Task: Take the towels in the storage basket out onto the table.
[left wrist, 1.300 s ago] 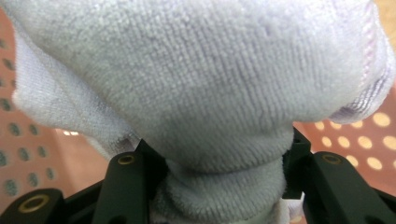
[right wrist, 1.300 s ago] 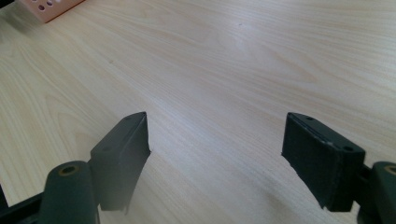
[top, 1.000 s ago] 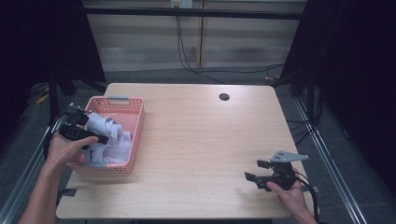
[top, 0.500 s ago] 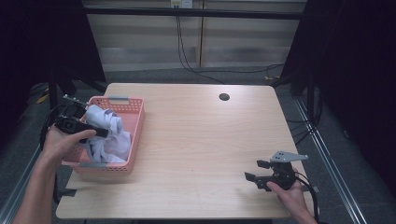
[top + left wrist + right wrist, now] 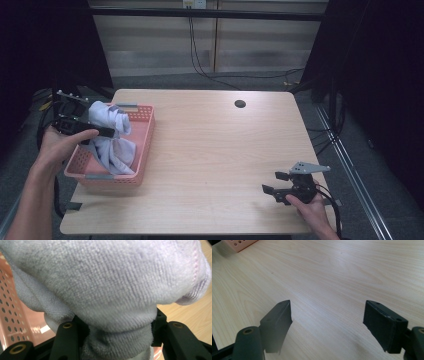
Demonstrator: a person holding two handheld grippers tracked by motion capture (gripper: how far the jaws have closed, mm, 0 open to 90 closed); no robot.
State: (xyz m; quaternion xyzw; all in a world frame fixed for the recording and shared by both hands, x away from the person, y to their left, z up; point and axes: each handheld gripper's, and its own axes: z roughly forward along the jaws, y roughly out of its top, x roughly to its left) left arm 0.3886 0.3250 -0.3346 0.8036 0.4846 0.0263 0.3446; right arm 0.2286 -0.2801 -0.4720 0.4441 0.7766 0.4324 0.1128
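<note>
Now lifted clear of its earlier place low in the pink perforated basket: the pale lilac terry towel, pinched in a bunch by the left gripper, jaws about half closed and pressing on a thick fold of cloth, seen close in the left gripper view with loops of towel bulging over both black jaws; compared with a second ago, higher above the basket's near left corner and drawn slightly toward the person, top of the bundle now above the rim, lower folds hanging down and apparently reaching the basket floor; probably a removal under way, with the cloth not yet free of the basket walls; further lift likely needed before any carry across the wooden table. Unchanged meanwhile: the right gripper, parked near the table's near right edge, jaws wide apart with nothing between them, bare wood grain in the right gripper view and a corner of the basket far off; possibly waiting to take a hem once the towel comes over.
</note>
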